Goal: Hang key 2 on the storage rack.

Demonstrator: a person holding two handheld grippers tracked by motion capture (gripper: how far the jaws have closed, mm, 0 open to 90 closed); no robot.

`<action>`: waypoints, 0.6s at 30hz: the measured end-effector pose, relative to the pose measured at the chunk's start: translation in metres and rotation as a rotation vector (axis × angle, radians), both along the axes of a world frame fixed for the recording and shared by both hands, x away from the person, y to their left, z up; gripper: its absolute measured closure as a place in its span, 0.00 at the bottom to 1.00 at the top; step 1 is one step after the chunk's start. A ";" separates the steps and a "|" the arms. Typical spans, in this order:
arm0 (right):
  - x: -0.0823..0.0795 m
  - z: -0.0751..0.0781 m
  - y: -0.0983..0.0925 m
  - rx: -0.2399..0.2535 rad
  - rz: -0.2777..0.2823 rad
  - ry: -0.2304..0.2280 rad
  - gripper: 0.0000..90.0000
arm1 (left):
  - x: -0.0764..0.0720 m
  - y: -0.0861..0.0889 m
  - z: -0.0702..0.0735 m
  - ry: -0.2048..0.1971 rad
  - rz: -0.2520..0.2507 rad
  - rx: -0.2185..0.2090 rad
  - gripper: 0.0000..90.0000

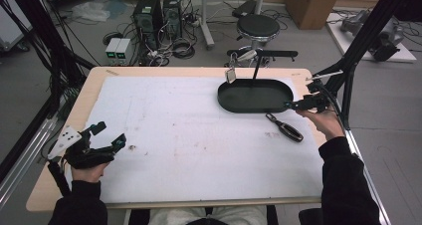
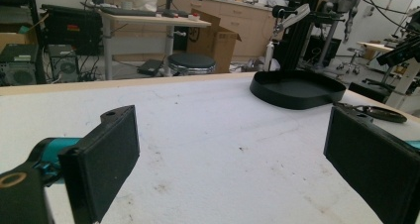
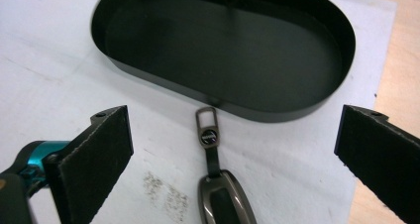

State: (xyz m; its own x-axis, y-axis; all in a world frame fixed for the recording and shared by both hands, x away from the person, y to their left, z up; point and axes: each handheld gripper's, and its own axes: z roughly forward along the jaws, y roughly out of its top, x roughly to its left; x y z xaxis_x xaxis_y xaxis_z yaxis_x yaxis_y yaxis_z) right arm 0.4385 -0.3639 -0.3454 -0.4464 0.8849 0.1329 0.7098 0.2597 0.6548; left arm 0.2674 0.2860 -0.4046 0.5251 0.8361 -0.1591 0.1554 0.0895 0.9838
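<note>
Right claw (image 3: 233, 159) gapes wide above the key fob (image 3: 225, 196), touching nothing.

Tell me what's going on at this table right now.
A person sits at a table with a tool in each hand. The right tool, jaws wide open, hovers by a car key that lies on the white mat just outside a black oval tray. The tray looks empty and nothing is gripped. The left tool, also open, waits near the table's front left corner, away from the key.
</note>
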 end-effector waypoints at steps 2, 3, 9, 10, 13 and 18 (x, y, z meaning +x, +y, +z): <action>0.000 -0.004 0.000 -0.022 -0.008 0.013 0.01 | 0.000 0.000 0.000 0.000 0.000 0.000 0.08; 0.000 -0.006 -0.001 -0.033 -0.009 0.020 0.01 | 0.000 0.000 0.000 0.000 0.000 0.001 0.08; 0.000 -0.022 -0.001 -0.071 0.005 0.064 0.01 | 0.000 0.000 0.000 0.000 0.001 0.000 0.08; 0.000 -0.024 -0.002 -0.071 0.006 0.073 0.01 | 0.000 0.000 0.000 0.001 0.000 -0.001 0.08; 0.000 -0.031 -0.003 -0.067 0.004 0.089 0.01 | 0.000 0.000 0.000 0.000 -0.001 0.000 0.08; 0.001 -0.040 0.002 -0.084 0.017 0.114 0.01 | 0.000 -0.001 0.000 -0.001 0.000 -0.001 0.08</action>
